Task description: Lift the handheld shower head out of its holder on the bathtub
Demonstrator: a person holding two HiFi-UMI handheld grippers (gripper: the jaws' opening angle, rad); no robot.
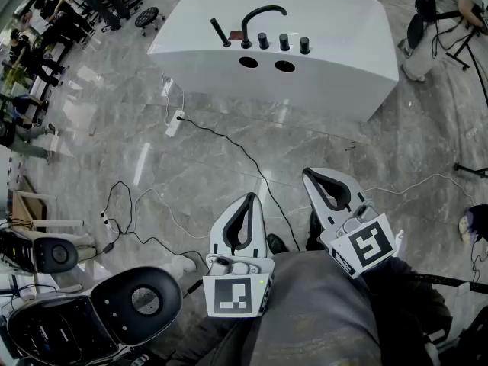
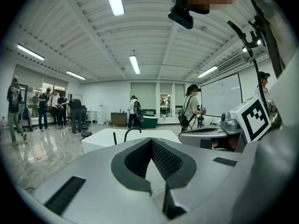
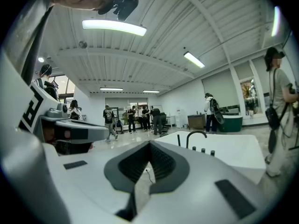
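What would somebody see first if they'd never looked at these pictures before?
The big white bathtub at the top of the head view, with a curved black tap and the slim black shower head standing to its left. At the bottom, the left tongs and right tongs poke forward, both shut and empty, far from the tub. A black cable snakes across the floor between.

No readable text, labels, numbers anywhere.

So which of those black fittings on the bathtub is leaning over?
The handheld shower head at the row's left end: a slim straight rod, tilted, whereas the spout arches and the three knobs stand short.
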